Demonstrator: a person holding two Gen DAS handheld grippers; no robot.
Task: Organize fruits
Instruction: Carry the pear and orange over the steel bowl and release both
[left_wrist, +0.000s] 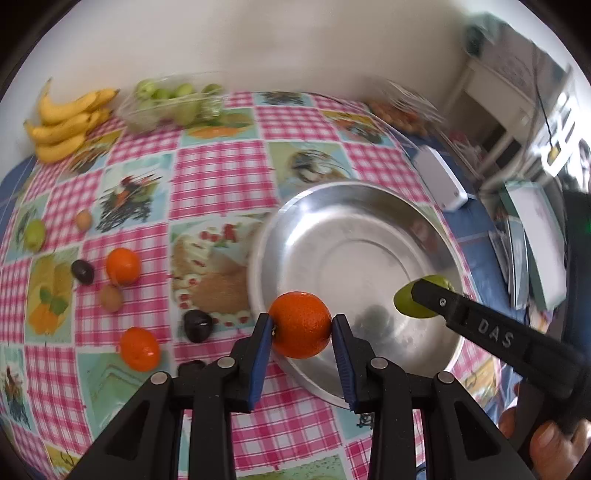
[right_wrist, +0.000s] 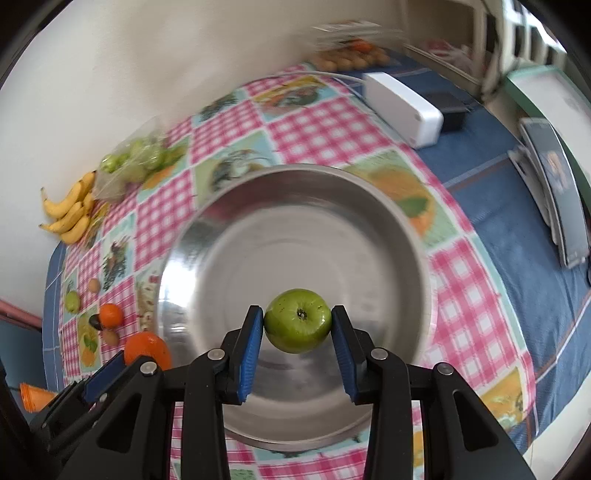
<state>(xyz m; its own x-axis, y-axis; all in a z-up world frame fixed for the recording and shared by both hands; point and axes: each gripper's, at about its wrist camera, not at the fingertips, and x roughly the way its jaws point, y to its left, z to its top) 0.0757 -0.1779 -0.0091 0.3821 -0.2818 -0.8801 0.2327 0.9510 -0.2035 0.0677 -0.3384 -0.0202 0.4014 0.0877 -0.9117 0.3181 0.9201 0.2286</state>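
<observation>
While clamping the orange (left_wrist: 300, 325) in the left tool (left_wrist: 302, 328) and the green apple (right_wrist: 297, 320) in the right tool (right_wrist: 297, 325), both hovering over the steel bowl (right_wrist: 417, 258): lowering near the bottom before releasing, avoiding collision.

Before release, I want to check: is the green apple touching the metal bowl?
Cannot tell. The right wrist view shows the green apple between the right gripper pads over the metal bowl.

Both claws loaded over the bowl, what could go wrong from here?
1. Orange sits over the steel bowl's near rim in the left claw; released here, it may bounce out.
2. Right claw holds the green apple above bare metal; a drop may bruise it.
3. Both claws converge; they may collide.
</observation>
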